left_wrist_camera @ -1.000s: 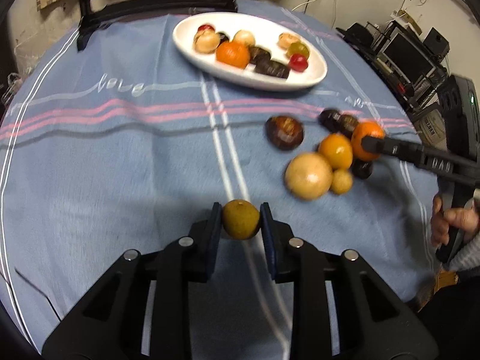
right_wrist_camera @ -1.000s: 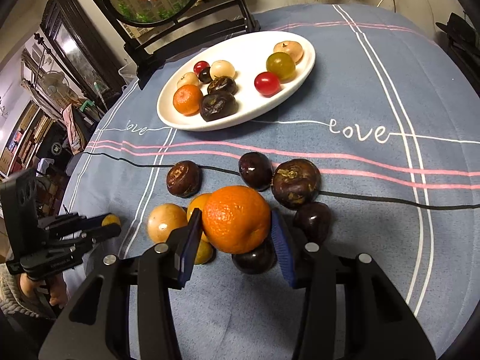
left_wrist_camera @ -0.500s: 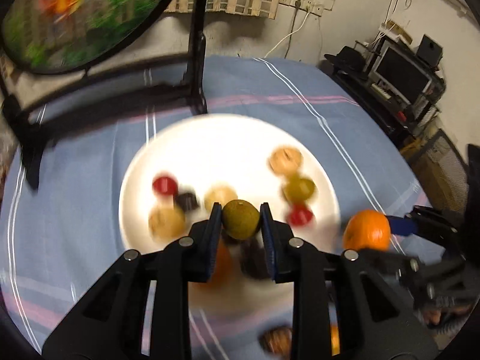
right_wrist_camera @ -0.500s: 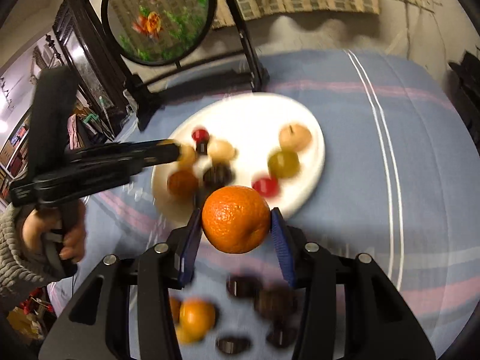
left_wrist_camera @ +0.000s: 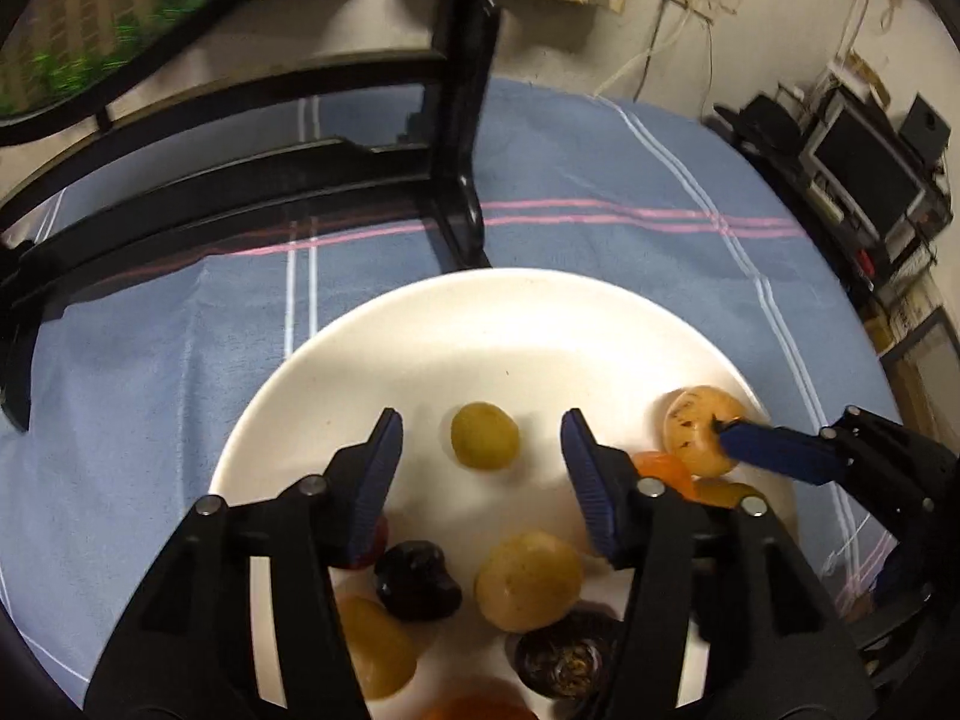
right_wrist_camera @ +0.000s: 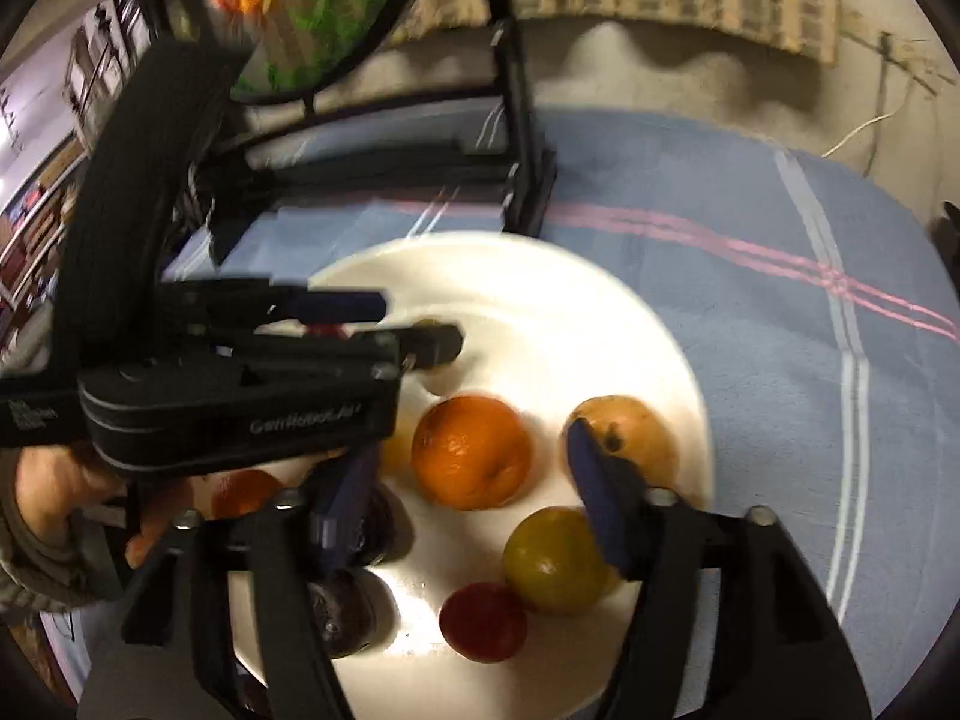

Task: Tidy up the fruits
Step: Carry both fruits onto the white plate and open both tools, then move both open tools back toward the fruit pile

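Left wrist view: left tool gaping wide, gripping nothing, olive-green fruit lying loose between its pads on the white plate. Right wrist view: right tool likewise spreading open, orange sitting free on the plate beyond.

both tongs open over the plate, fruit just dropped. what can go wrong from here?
1. The olive-green fruit and the orange lie loose between open fingers; a careless pull-back could nudge them rolling.
2. The left tongs and right tongs crowd the same white plate; they may collide while retracting.
3. A right fingertip sits close to the tan fruit near the rim; it could get pushed off.
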Motion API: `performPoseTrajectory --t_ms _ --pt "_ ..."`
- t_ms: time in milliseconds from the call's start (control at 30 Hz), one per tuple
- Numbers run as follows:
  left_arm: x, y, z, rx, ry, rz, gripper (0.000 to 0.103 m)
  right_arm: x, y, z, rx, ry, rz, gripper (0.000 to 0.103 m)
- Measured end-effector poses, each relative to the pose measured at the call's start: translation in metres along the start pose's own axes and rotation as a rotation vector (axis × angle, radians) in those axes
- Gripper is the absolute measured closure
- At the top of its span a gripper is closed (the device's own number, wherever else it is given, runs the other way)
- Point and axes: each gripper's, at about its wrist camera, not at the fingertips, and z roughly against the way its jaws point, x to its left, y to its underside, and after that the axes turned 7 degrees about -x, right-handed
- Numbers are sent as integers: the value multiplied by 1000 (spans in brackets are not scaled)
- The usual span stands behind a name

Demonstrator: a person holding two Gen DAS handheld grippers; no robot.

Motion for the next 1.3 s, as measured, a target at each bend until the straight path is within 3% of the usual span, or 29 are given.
performPoseTrajectory --t_ms 133,233,300,333,467,567,633,833,1100,1200,1300 --pt "7 9 42 -50 1 45 38 0 7 45 -67 9 -39 37" --pt "13 33 81 -63 -5 63 32 -4 31 86 -93 22 -125 33" --pt "17 62 104 -49 -23 77 25 -5 60 112 -87 68 -184 13" --pt "18 75 112 -39 -24 86 25 -4 77 123 -83 93 -211 9" --pt "10 138 134 37 11 129 25 -1 152 162 -18 111 -376 7" --pt "-9 166 138 70 41 102 25 5 196 179 66 56 -500 7" --pt "-26 180 139 82 53 55 25 10 200 182 117 82 -479 7" --pt "-54 187 133 106 35 -58 25 21 204 207 73 129 -442 4" --pt "-40 198 142 140 8 -21 25 20 202 200 60 121 -429 4" --pt "-29 211 153 151 -4 17 16 32 197 191 58 124 -331 4" --pt "-18 226 166 160 -20 41 15 47 192 180 50 114 -212 4"
